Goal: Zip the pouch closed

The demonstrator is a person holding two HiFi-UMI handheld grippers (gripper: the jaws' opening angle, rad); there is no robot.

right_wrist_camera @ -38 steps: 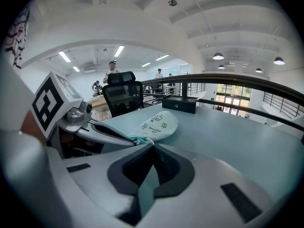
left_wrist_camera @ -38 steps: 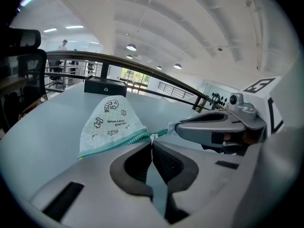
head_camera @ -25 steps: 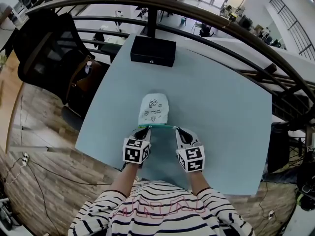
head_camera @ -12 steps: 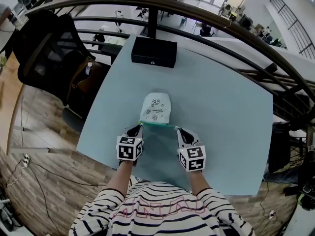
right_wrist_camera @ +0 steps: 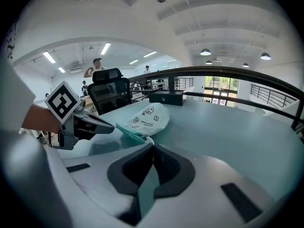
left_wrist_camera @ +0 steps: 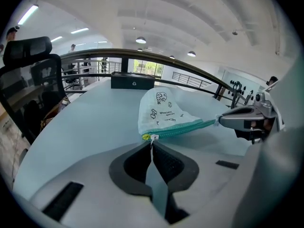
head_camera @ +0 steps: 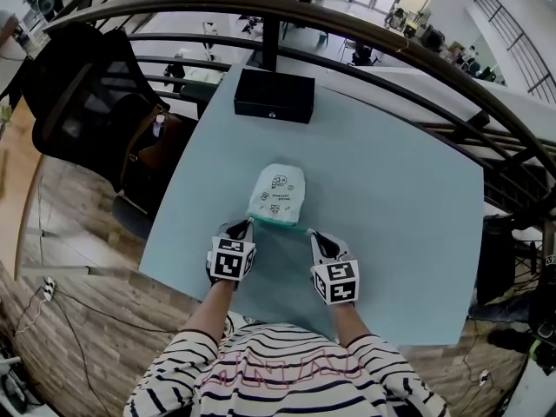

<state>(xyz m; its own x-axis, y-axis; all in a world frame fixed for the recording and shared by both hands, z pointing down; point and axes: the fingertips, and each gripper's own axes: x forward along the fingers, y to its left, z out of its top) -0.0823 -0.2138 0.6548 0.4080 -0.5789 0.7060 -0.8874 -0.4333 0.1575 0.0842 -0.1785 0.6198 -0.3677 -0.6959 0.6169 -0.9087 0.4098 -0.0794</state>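
A white pouch [head_camera: 277, 192] with small printed drawings lies on the pale blue table [head_camera: 391, 198], its teal zipper [head_camera: 276, 224] along the near edge. My left gripper [head_camera: 247, 226] is shut on the small white zipper pull [left_wrist_camera: 152, 138] at the pouch's left corner. In the left gripper view the pouch [left_wrist_camera: 163, 110] rises just beyond my left gripper [left_wrist_camera: 152, 143], and the zipper [left_wrist_camera: 185, 127] runs to the right gripper [left_wrist_camera: 223, 120]. My right gripper [head_camera: 310, 232] is shut on the right end of the zipper. In the right gripper view that end [right_wrist_camera: 137, 136] meets my right gripper [right_wrist_camera: 149, 143].
A black box [head_camera: 274, 95] stands at the table's far edge. A black office chair [head_camera: 82, 94] is off the left side. A curved dark railing [head_camera: 365, 37] runs behind the table. The table's near edge is just under my hands.
My left gripper has slid left along the zipper edge to the pouch's left corner. The right gripper has dipped slightly and kept its hold.
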